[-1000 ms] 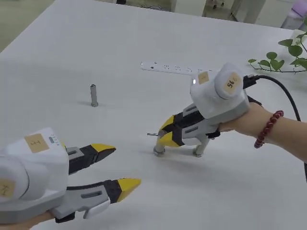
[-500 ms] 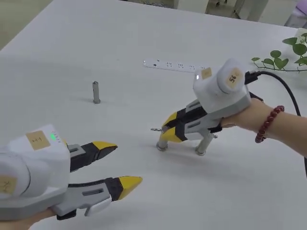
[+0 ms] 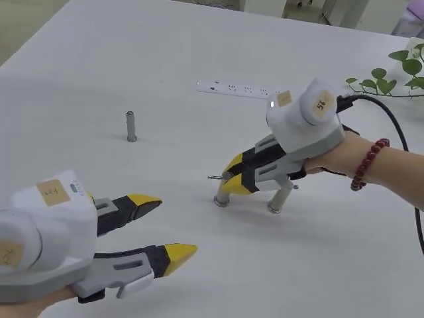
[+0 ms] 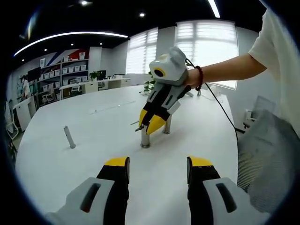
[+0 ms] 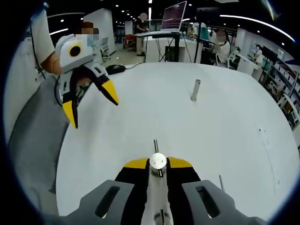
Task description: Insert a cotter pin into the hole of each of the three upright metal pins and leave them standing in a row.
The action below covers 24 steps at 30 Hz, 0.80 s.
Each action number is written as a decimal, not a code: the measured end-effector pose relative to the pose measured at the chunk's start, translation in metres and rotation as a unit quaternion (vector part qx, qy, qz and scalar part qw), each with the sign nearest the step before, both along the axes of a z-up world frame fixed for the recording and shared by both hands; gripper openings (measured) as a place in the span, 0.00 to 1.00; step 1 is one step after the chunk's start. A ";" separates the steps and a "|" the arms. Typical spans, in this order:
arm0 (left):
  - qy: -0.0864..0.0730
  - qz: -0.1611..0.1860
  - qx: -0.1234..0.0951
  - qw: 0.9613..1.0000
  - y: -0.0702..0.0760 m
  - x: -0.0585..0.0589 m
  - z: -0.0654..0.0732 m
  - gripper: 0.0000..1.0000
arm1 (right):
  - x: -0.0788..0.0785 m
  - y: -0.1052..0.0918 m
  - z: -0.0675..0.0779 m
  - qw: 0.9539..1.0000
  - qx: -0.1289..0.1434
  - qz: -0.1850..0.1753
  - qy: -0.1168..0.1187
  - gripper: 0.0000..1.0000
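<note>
Three upright metal pins stand on the white table. The near pin (image 3: 220, 198) is right under my right gripper (image 3: 233, 177), which is shut on a cotter pin (image 3: 212, 177) whose thin end pokes out to the left of that pin. In the right gripper view the pin's top (image 5: 158, 161) sits between the jaws, and the cotter pin (image 5: 155, 144) runs past it. A second pin (image 3: 277, 201) stands under the gripper's body. The third pin (image 3: 131, 126) stands alone at the far left. My left gripper (image 3: 169, 226) hovers open at the front left, holding nothing.
A white power strip (image 3: 240, 89) lies at the back of the table, and a green plant (image 3: 399, 74) reaches in at the back right. A black cable (image 3: 389, 122) trails from the right gripper. Bare tabletop lies between the lone pin and the other two.
My right gripper has stayed at the near pin, with only a slight shift. The left gripper has held its place, still open.
</note>
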<state>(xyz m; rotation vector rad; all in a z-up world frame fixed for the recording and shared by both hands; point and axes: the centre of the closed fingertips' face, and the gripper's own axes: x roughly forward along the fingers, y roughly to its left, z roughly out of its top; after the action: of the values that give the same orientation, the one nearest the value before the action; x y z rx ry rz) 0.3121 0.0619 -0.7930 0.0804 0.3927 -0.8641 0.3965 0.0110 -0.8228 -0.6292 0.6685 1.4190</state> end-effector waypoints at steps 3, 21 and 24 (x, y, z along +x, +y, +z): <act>0.000 -0.001 0.002 1.000 0.001 0.000 0.001 0.52 | -0.002 0.001 -0.001 1.000 0.006 -0.009 0.011 0.19; -0.005 0.011 -0.031 0.999 0.003 -0.009 0.018 0.75 | 0.011 0.047 0.039 0.991 0.092 -0.085 0.037 0.36; -0.008 0.013 -0.027 1.000 0.003 -0.010 0.019 0.78 | 0.020 0.061 0.044 0.990 0.106 -0.092 0.026 0.37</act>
<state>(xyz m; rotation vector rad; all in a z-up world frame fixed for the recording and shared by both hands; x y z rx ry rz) 0.3016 0.0648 -0.7736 0.0322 0.3535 -0.8472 0.4165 0.0719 -0.7790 -0.3558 0.5920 1.3153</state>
